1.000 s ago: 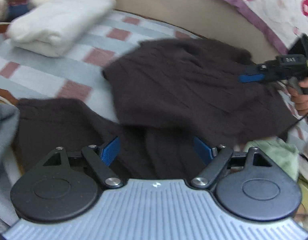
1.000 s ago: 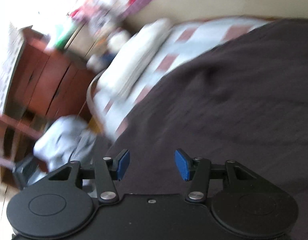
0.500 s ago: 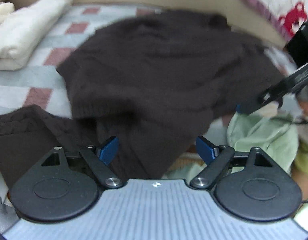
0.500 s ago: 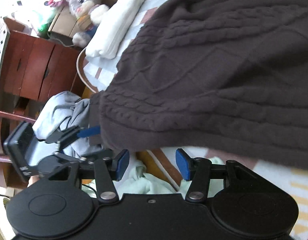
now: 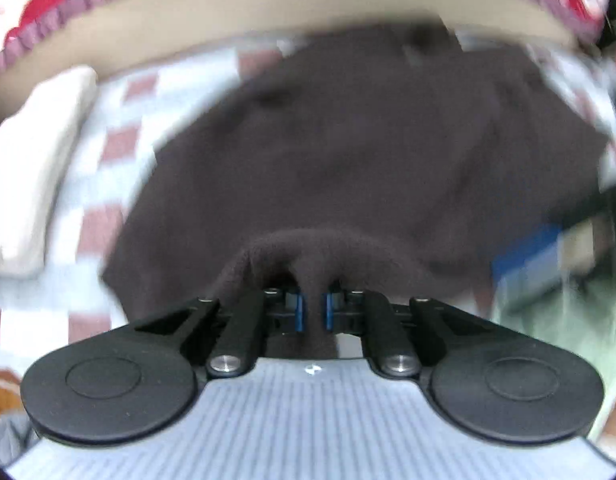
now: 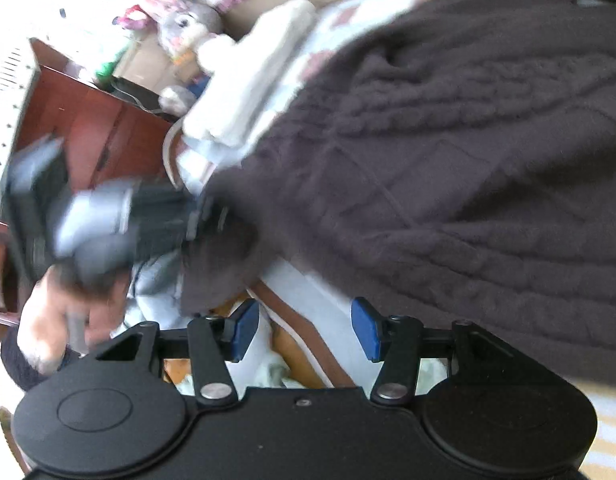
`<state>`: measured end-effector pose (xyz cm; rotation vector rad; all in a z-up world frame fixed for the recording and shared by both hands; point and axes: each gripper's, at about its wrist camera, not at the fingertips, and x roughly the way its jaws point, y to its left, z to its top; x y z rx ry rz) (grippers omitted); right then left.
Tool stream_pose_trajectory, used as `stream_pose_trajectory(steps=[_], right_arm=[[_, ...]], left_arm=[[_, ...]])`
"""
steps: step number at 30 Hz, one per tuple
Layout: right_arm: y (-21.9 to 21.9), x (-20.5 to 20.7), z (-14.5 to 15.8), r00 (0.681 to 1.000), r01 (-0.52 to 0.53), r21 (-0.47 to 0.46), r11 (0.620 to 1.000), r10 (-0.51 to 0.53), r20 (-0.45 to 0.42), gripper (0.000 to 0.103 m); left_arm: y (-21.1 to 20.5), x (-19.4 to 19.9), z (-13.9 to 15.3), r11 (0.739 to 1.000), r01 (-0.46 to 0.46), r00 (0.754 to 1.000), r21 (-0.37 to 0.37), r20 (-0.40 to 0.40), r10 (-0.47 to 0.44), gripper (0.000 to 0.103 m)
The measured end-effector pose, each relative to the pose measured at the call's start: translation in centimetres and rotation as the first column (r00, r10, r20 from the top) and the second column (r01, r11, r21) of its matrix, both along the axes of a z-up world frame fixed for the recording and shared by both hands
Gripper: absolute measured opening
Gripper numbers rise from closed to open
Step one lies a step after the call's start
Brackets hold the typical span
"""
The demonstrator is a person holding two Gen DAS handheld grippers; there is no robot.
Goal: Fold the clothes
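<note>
the left gripper is seen nearest in its own view, its jaws just drawn together, and a bunched fold of the sweater is pinched between the blue pads. the knit is gathered into a ridge just above the fingertips and is spread out beyond them over the bed. the sweater is dark brown and is laid across the middle of the checked bedspread, its near hem at the bed's near edge. a folded white garment is set towards the bed's left edge, apart from the sweater. at the far edge a tan headboard band is seen, with a purple-trimmed patterned cloth behind it. much of this view is blurred.

in the right wrist view the right gripper is held with its jaws wide apart, and nothing is between the blue pads; a strip of bed edge and pale green cloth are seen through the gap. the sweater's cable-knit hem is just beyond the right pad and is not touched by it. to the left, the left gripper is seen blurred, held by a hand, with a corner of the sweater hanging from its tip over the bed's edge. a grey garment lies below it. farther off, the white garment, a plush rabbit and a red-brown wooden cabinet are seen.
</note>
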<state>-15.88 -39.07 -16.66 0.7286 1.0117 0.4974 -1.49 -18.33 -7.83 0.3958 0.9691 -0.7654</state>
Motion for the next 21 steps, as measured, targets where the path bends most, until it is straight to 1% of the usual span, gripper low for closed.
stream_pose_trajectory(steps=[2,4,5,6,7,8,10,12,14,15,17,18,19,20,21], right_arm=[[0.2,0.7,-0.4,0.999,0.010,0.056,0.998,-0.012,0.031,0.057],[0.6,1.6,-1.3,0.999,0.034,0.070,0.997,-0.037,0.034,0.057],[0.7,1.9,-1.7,0.998,0.051,0.050,0.997,-0.053,0.035,0.057],[0.9,2.2,-2.1,0.997,0.068,0.029,0.997,-0.069,0.037,0.057],[0.8,2.3,-2.5,0.995,0.091,-0.002,0.996,-0.091,0.036,0.057],[0.7,2.3,-2.8,0.993,0.115,-0.034,0.993,-0.113,0.035,0.057],[-0.1,2.3,-3.3,0.988,0.154,-0.056,0.986,-0.154,0.007,0.057],[-1.1,2.1,-3.5,0.980,0.198,-0.048,0.979,-0.198,-0.012,0.057],[-1.8,2.1,-3.4,0.974,0.225,-0.007,0.974,-0.225,-0.016,0.057],[-1.9,2.3,-3.4,0.973,0.229,0.016,0.973,-0.229,-0.015,0.057],[-1.5,2.6,-3.3,0.976,0.219,0.048,0.975,-0.218,-0.008,0.057],[-1.3,2.8,-3.3,0.979,0.204,0.048,0.978,-0.204,-0.005,0.057],[-0.9,2.8,-3.2,0.981,0.193,0.040,0.980,-0.193,-0.003,0.057],[-0.6,2.9,-3.2,0.983,0.182,0.031,0.983,-0.182,-0.002,0.057],[-0.3,2.9,-3.2,0.985,0.172,0.026,0.985,-0.172,-0.004,0.057]], left_arm=[[-0.9,3.2,-0.1,0.997,-0.047,0.999,-0.060,-0.013,0.047,0.010],[-1.8,6.2,-0.7,0.990,-0.089,0.996,-0.110,-0.025,0.087,0.018],[-2.2,7.3,-1.2,0.989,-0.116,0.993,-0.097,-0.016,0.115,0.032],[-2.6,8.1,-1.9,0.988,-0.150,0.989,-0.046,0.009,0.151,0.049],[-2.7,8.6,-2.4,0.985,-0.175,0.984,-0.007,0.032,0.175,0.052],[-2.2,8.6,-2.5,0.984,-0.180,0.982,0.001,0.052,0.180,0.052],[-0.4,7.8,-2.0,0.987,-0.157,0.985,-0.040,0.072,0.160,0.055],[2.0,6.3,-1.3,0.987,-0.139,0.988,-0.081,0.058,0.144,0.068],[4.0,4.9,-0.7,0.989,-0.108,0.992,-0.099,0.051,0.114,0.075],[4.8,4.2,-0.7,0.992,-0.094,0.993,-0.088,0.063,0.100,0.079],[6.0,3.2,-1.0,0.994,-0.111,0.984,-0.010,0.142,0.111,0.085],[6.4,2.8,-1.4,0.990,-0.129,0.972,0.050,0.205,0.116,0.088],[6.7,2.4,-2.0,0.981,-0.151,0.953,0.124,0.282,0.111,0.089],[7.1,2.2,-2.6,0.970,-0.163,0.937,0.179,0.335,0.096,0.089],[7.9,2.3,-3.2,0.964,-0.160,0.935,0.210,0.346,0.080,0.089]])
